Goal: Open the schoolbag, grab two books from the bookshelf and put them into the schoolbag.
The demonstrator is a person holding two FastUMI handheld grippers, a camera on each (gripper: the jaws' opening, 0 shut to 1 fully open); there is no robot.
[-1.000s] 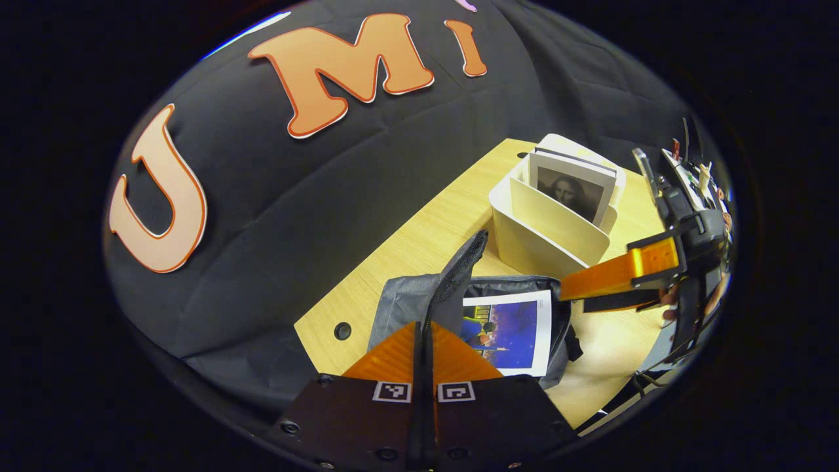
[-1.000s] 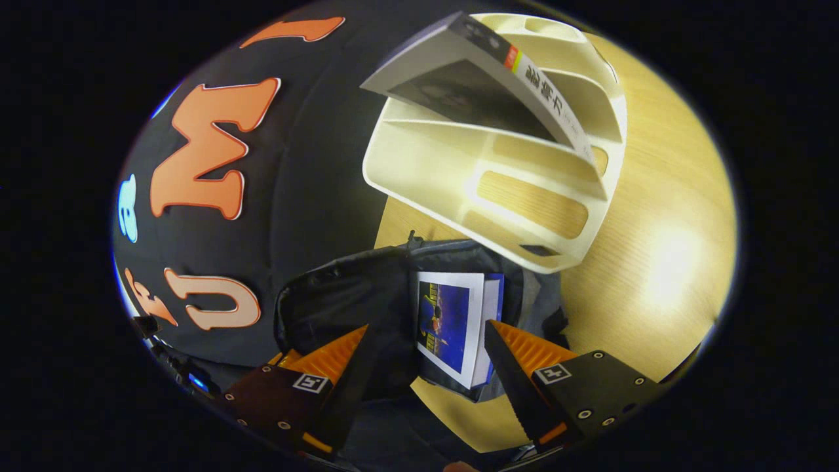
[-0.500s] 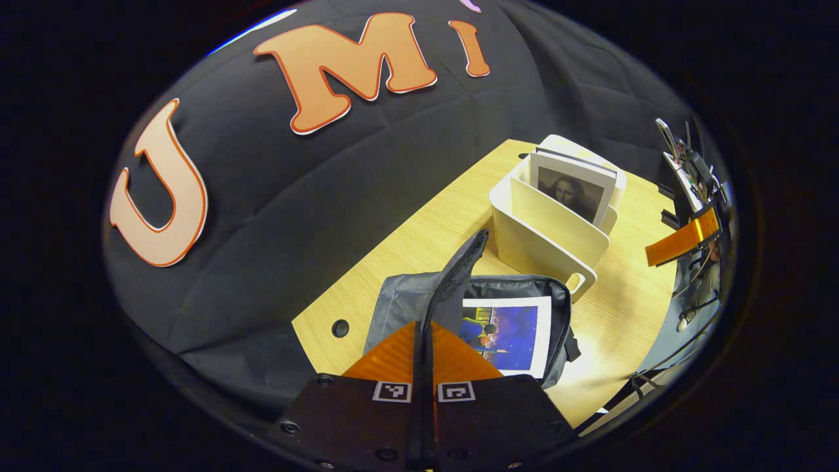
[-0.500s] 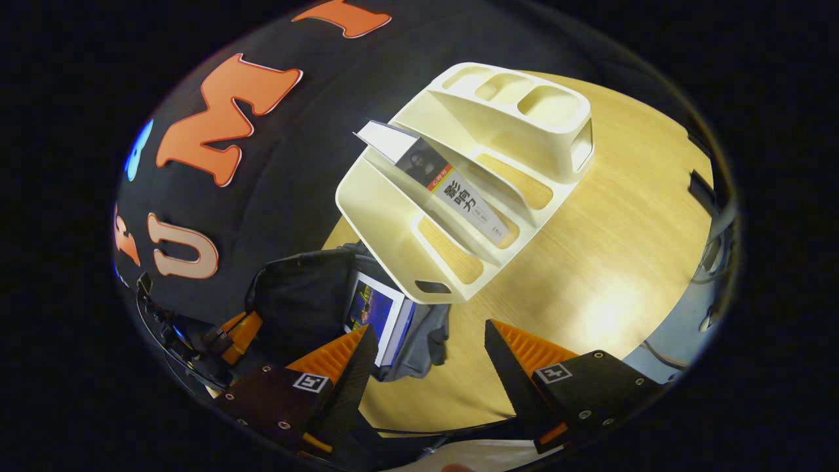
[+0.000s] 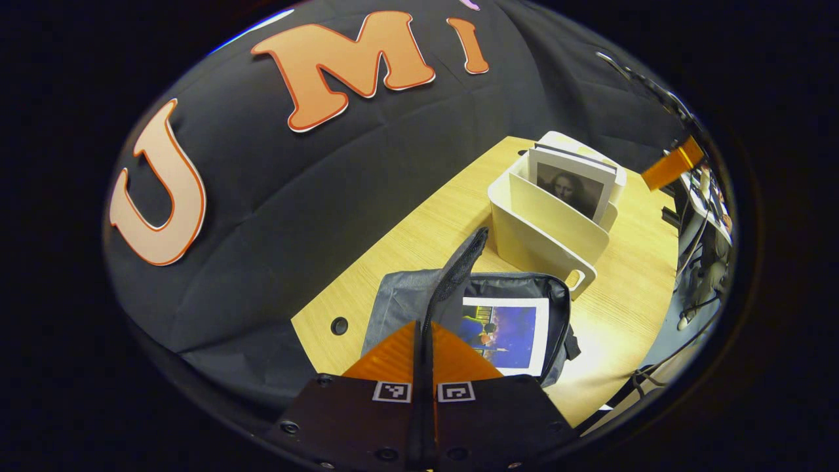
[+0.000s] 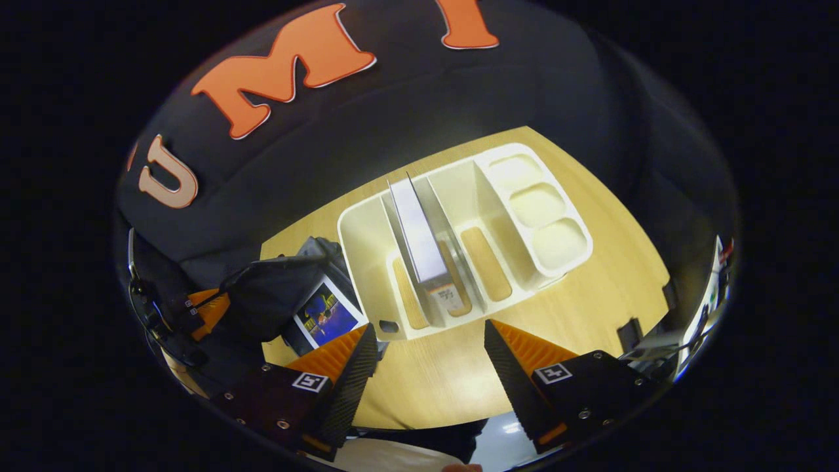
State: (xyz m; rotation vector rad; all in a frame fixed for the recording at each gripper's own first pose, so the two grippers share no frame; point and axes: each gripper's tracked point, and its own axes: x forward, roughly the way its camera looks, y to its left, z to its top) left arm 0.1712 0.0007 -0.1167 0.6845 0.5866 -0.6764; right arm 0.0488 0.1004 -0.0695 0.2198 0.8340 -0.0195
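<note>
Left gripper (image 5: 424, 331): low in the left gripper view, fingers pressed together on the raised flap (image 5: 459, 269) of the schoolbag, pinching the fabric edge and holding it up. In the right gripper view it shows at the far left (image 6: 210, 308), at the bag's lifted flap.

Schoolbag (image 5: 393, 305): grey, lying on the wooden table (image 5: 419, 236) with its mouth open, just in front of the bookshelf. In the right gripper view (image 6: 275, 295) it sits to the left of the shelf, dark flap up.

Book in the bag (image 5: 508, 334): blue and purple cover with a white border, lying flat inside the open schoolbag. The right gripper view catches it too (image 6: 326, 314), just beside the shelf's near left corner.

Bookshelf (image 5: 544, 226): cream plastic divider rack, upright on the table beyond the bag. Seen from above in the right gripper view (image 6: 524, 196), with slots side by side and three small wells at its right end.

Book on the shelf (image 5: 571, 187): portrait cover, standing in a slot. From above (image 6: 419, 242) it stands upright between two dividers, in a slot left of the middle.

Right gripper (image 6: 429, 344): fingers spread wide apart, nothing between them, hanging above the table just in front of the shelf, the standing book straight ahead. Far right in the left gripper view one finger (image 5: 672, 164) pokes in beyond the shelf.
</note>
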